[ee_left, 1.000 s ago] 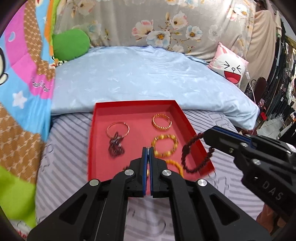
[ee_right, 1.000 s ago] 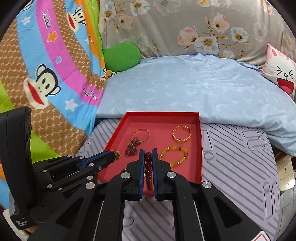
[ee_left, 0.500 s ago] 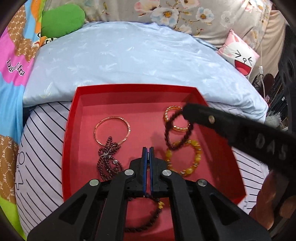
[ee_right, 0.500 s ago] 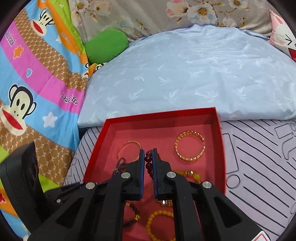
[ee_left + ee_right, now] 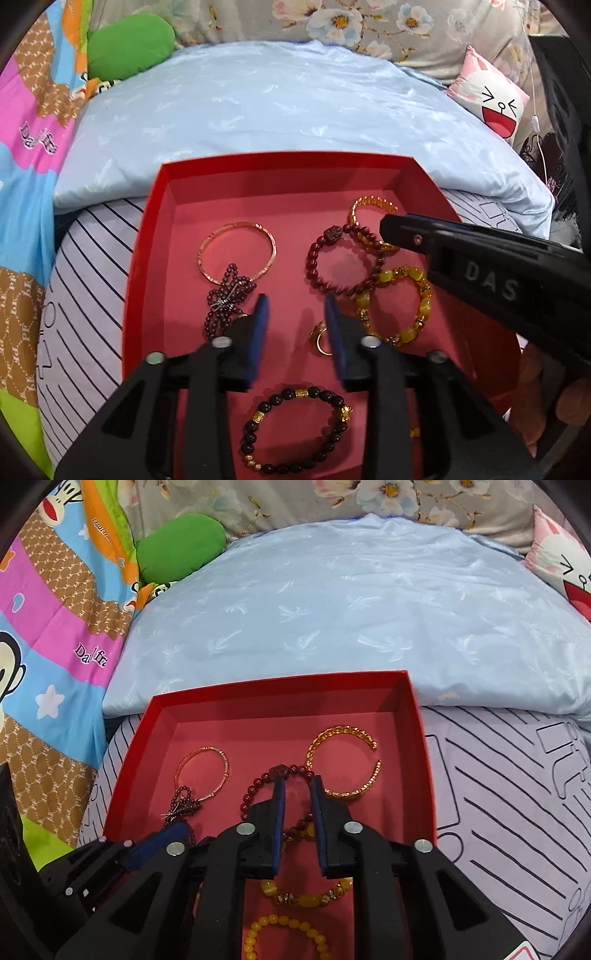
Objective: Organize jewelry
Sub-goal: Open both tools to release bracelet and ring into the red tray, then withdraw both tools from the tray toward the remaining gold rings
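Observation:
A red tray (image 5: 147, 236) (image 5: 417, 738) lies on the bed and holds several bracelets. A dark red bead bracelet (image 5: 332, 258) (image 5: 258, 786) lies flat in the tray's middle, overlapping a gold cuff (image 5: 369, 206) (image 5: 343, 764) and a yellow bead bracelet (image 5: 402, 306) (image 5: 303, 899). My right gripper (image 5: 298, 784) (image 5: 391, 230) is open, its jaws standing over the red bracelet. My left gripper (image 5: 295, 301) is open and empty over the tray floor. A small gold ring (image 5: 320, 339) lies between its fingers. A black and gold bead bracelet (image 5: 295, 428) lies nearer.
A thin rose-gold bangle (image 5: 236, 254) (image 5: 203, 771) and a dark garnet strand (image 5: 225, 302) (image 5: 181, 805) lie at the tray's left. A blue quilt (image 5: 277, 103) rises behind the tray. A striped mat (image 5: 517, 794) lies under it. Cushions line the back.
Both grippers have opened. The right one let go of the dark red bracelet, which now lies in the tray. The left one let go of the black and gold bracelet.

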